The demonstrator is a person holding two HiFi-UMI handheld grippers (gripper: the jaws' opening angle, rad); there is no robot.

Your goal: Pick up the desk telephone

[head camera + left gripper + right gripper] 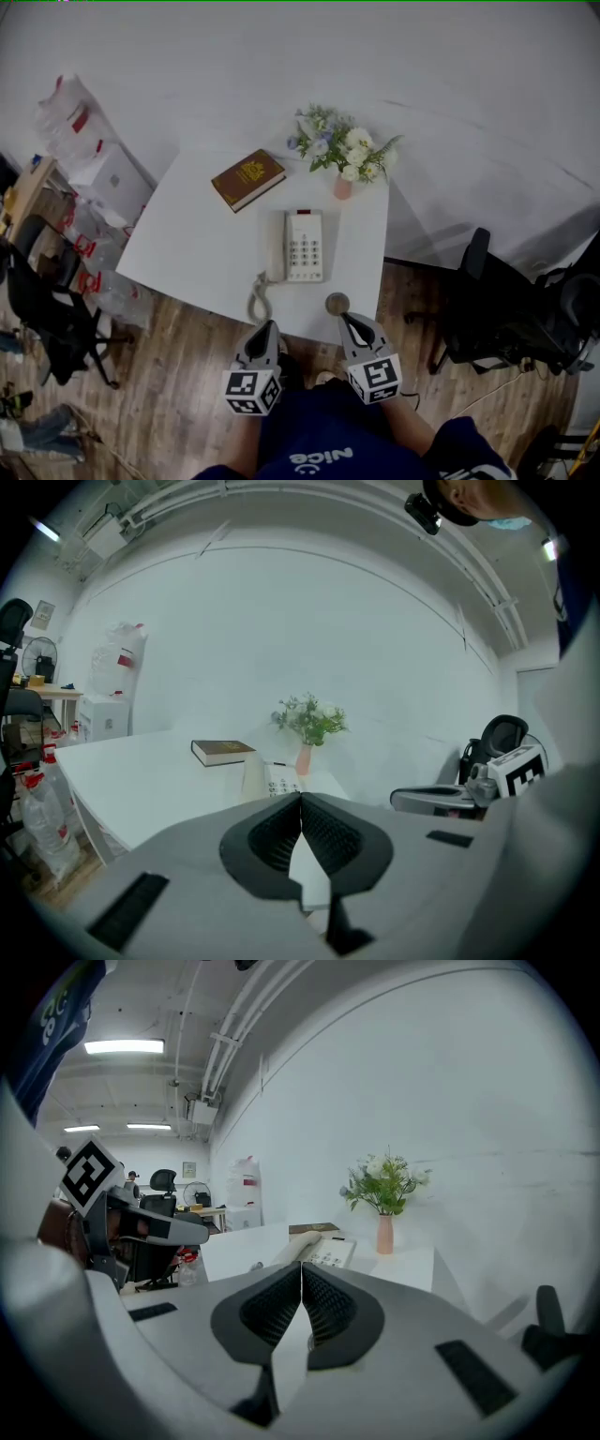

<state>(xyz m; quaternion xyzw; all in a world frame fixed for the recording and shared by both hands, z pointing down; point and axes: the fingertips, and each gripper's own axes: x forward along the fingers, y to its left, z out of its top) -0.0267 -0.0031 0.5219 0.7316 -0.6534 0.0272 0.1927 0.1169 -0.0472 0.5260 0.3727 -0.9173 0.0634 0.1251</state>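
A cream desk telephone [297,247] lies on the white table [187,244], handset on its left side, coiled cord [259,298] trailing to the near edge. It also shows ahead in the left gripper view as the telephone [272,779] and in the right gripper view as the telephone [317,1249]. My left gripper [269,327] hangs just off the table's near edge, below the cord, jaws shut and empty. My right gripper [346,320] sits beside it to the right, also shut with nothing held. Neither touches the phone.
A brown book [247,178] and a pink vase of flowers [343,161] stand behind the phone. A small round dark thing [337,303] rests at the near table edge by my right gripper. Black chairs [487,309] stand right and left; plastic bags [70,122] are at the left.
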